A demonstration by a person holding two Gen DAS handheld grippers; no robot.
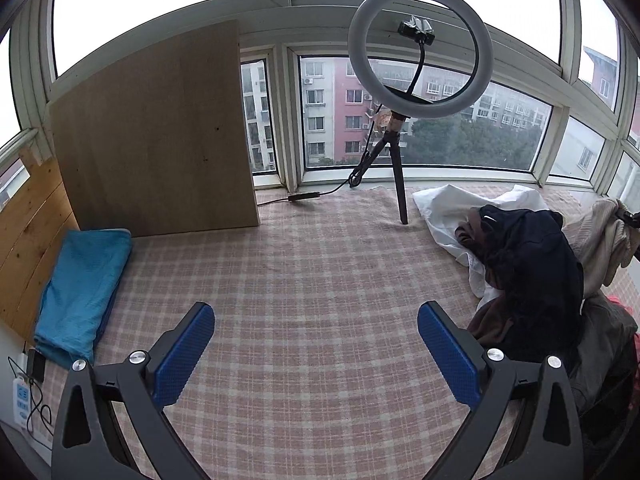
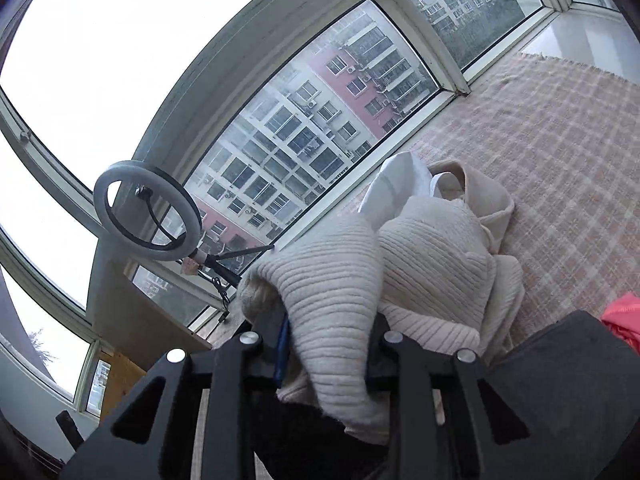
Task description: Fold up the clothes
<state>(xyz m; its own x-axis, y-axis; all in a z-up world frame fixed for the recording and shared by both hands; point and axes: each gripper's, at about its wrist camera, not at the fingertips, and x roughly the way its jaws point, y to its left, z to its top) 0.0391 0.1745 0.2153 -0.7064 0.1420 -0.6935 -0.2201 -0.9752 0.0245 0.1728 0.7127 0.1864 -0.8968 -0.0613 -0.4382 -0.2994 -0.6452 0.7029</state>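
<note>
My left gripper [image 1: 316, 340] hangs open above the pink checked bedspread [image 1: 304, 264], nothing between its blue pads. A heap of unfolded clothes lies to its right: a black garment [image 1: 528, 264] on top, a white one [image 1: 452, 208] behind it and a cream knit sweater [image 1: 600, 236] at the far right. In the right wrist view my right gripper [image 2: 326, 344] is shut on a fold of that cream ribbed sweater [image 2: 424, 256], which drapes over the fingers and hides the fingertips. A folded blue cloth [image 1: 80, 288] lies at the left.
A ring light on a tripod [image 1: 400, 120] stands on the bedspread near the window, its cable [image 1: 320, 194] trailing left. A wooden board [image 1: 160, 144] leans at the back left. A power strip [image 1: 22, 400] sits at the left edge. A red cloth [image 2: 624, 316] and a dark grey garment [image 2: 568, 364] lie in the heap.
</note>
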